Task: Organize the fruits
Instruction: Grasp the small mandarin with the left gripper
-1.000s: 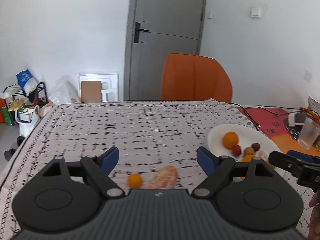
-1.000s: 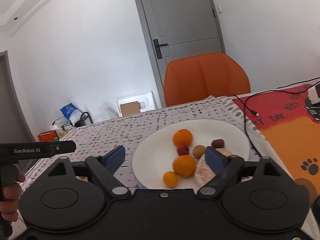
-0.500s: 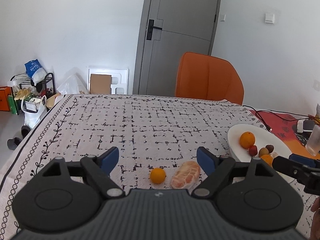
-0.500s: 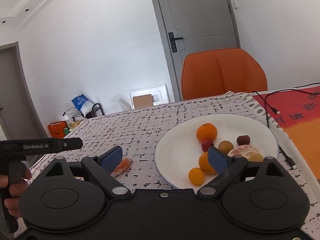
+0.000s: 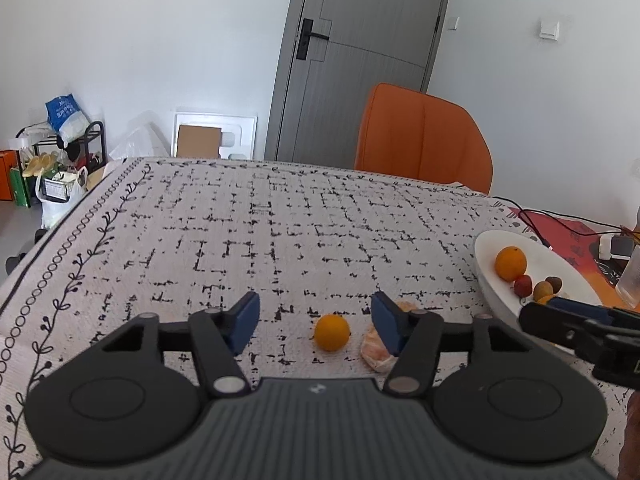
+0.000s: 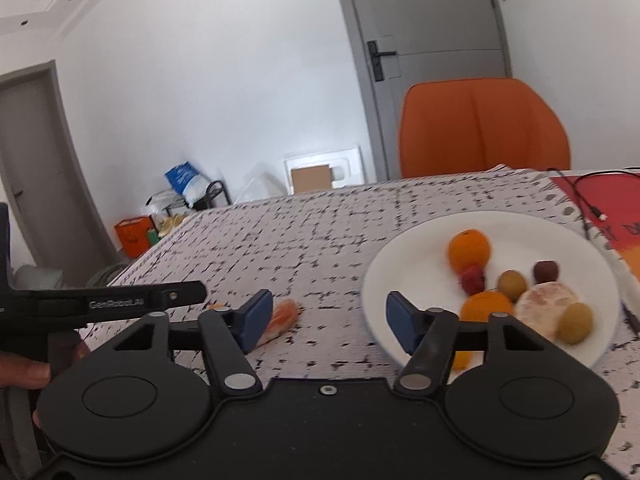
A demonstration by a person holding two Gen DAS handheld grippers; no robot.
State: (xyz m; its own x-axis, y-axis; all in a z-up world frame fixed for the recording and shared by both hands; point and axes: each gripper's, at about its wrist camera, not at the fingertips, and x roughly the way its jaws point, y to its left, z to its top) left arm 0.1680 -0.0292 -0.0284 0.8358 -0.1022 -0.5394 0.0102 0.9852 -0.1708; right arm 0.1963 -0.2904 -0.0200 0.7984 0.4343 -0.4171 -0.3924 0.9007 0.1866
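A small orange [image 5: 331, 332] lies on the patterned tablecloth [image 5: 280, 232]. It shows between the fingers of my left gripper [image 5: 316, 323], whose jaws are closing without touching it. A peeled citrus piece [image 5: 374, 354] lies just right of it, half hidden behind the right finger. My right gripper [image 6: 329, 322] hovers over bare cloth between that peeled piece [image 6: 283, 315] and the white plate [image 6: 404, 252]; its jaws are closing on nothing. The plate holds an orange [image 6: 469, 250], a second orange [image 6: 486, 304], a peeled citrus [image 6: 546, 304] and several small fruits.
An orange chair [image 5: 424, 136] stands at the table's far side before a grey door [image 5: 360, 48]. Cables [image 5: 536, 220] and a red mat [image 6: 600, 200] lie right of the plate. Bags and a rack [image 5: 60, 152] crowd the floor at the left. A hand [image 6: 24, 368] holds the left gripper.
Both grippers' jaws have narrowed. Both views have swung left: the loose orange and peeled piece sit further right in the left view, and the plate has slid right in the right view.
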